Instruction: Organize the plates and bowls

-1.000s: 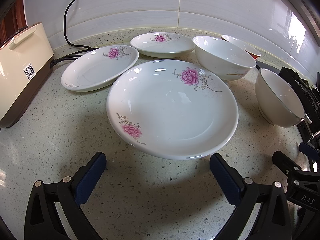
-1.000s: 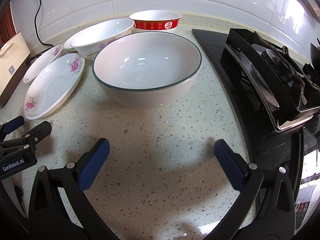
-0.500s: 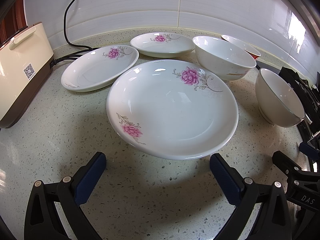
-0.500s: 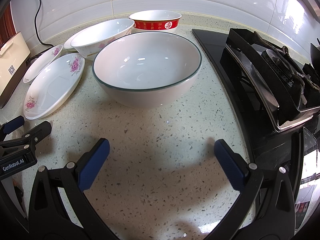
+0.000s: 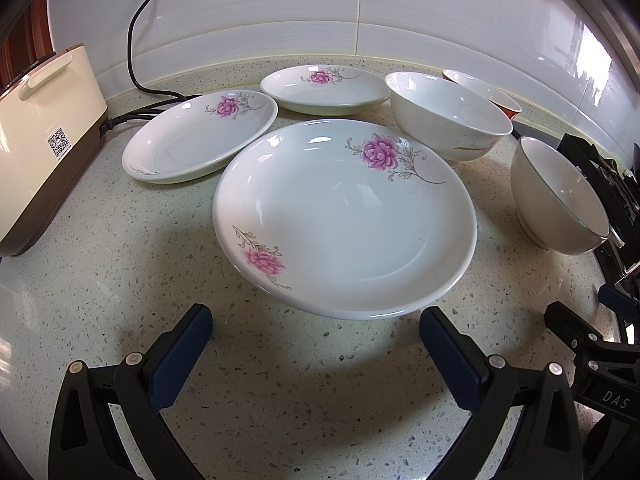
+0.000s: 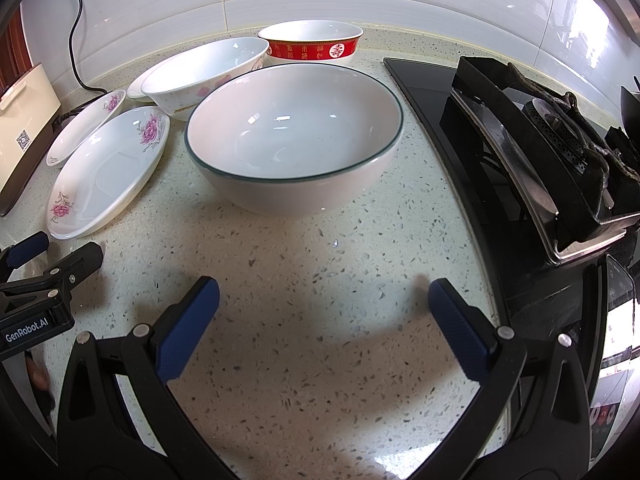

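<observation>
Three white plates with pink flowers lie on the speckled counter: a large one [image 5: 344,216] nearest, one [image 5: 200,136] behind it to the left, one [image 5: 324,88] at the back. A white bowl [image 5: 446,114] stands right of them, a red-banded bowl [image 6: 312,44] by the wall, a green-rimmed bowl [image 6: 294,136] near the stove. My left gripper [image 5: 316,332] is open and empty just short of the large plate's near rim. My right gripper [image 6: 324,300] is open and empty, in front of the green-rimmed bowl.
A cream appliance [image 5: 40,136] with a black cable [image 5: 136,40] stands at the left. A black gas stove [image 6: 540,152] fills the right side. A tiled wall [image 5: 360,8] runs behind the dishes. Bare speckled counter [image 6: 320,380] lies under both grippers.
</observation>
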Motion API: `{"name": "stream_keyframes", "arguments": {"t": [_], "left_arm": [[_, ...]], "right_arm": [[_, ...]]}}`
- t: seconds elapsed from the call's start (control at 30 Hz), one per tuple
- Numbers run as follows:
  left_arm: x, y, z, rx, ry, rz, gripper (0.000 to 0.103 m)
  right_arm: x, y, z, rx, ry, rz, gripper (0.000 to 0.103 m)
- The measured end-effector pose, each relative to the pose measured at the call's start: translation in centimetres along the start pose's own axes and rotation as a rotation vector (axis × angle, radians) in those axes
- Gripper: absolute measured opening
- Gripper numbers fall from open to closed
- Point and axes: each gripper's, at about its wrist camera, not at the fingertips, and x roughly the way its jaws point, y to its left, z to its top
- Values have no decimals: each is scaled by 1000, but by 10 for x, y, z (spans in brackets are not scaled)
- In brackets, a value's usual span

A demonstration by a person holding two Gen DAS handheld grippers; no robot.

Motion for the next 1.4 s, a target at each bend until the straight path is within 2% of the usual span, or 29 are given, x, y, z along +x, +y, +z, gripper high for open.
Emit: {"name": "stream_keyframes", "arguments": {"t": [0.1, 0.2, 0.23, 0.27, 0.33, 0.4, 0.5, 0.6, 0.67, 0.77, 0.87, 0.9, 0.97, 1.07, 1.1, 1.13, 1.17, 1.2, 1.23, 1.27, 1.33, 1.4], "left_arm": [[-3, -1, -3, 8, 7, -6, 103], [-5, -2, -4, 51, 67, -41, 103], [-11, 3, -7, 41, 67, -68, 101], [-20, 13, -12, -5, 37, -115, 92], [-32, 36, -20, -102, -1, -222, 89], [-41, 58, -21, -139, -42, -214, 89], [-47, 81, -3, -162, -101, -154, 89], [-49, 102, 15, -268, -129, -133, 90], [-34, 101, 27, -253, -71, -84, 90], [-16, 100, 32, -284, -36, -99, 89], [-4, 97, 38, -305, -33, -97, 88], [-1, 95, 40, -301, -36, -82, 86], [6, 89, 43, -295, -38, -71, 75], [14, 82, 45, -291, -30, -55, 69], [13, 80, 45, -278, -33, -39, 65], [15, 77, 46, -264, -35, -28, 57], [16, 73, 46, -246, -39, -22, 47], [16, 72, 47, -240, -45, -30, 43], [16, 70, 47, -235, -44, -54, 34], [15, 68, 47, -229, -47, -73, 24], [14, 63, 47, -208, -60, -61, 17], [13, 59, 45, -192, -66, -47, 17]], "right_arm": [[-2, 0, -3, 12, 2, -11, 103], [-7, 0, -5, -11, 31, 13, 103], [-10, -2, -9, -7, 12, 33, 101], [-17, -4, -13, 2, -20, 56, 99], [-33, -4, -18, 20, -81, 151, 99], [-49, 9, -20, 9, -123, 301, 99], [-63, 32, -13, 2, -154, 395, 98], [-48, 44, 0, 60, -75, 483, 90], [-33, 52, 8, 96, -48, 463, 68], [-16, 58, 18, 136, -35, 444, 64], [-9, 73, 28, 102, -45, 381, 64], [-5, 74, 31, 112, -37, 386, 64], [2, 76, 37, 140, -22, 381, 64], [10, 81, 44, 140, -15, 367, 64], [14, 82, 44, 140, -7, 374, 64], [17, 83, 44, 141, -1, 376, 64], [18, 83, 43, 142, -8, 378, 58], [19, 84, 42, 135, -20, 374, 52], [20, 83, 41, 132, -21, 373, 33], [23, 82, 40, 135, -17, 376, 22], [22, 74, 35, 156, -36, 397, 22], [20, 68, 33, 170, -34, 408, 21]]}}
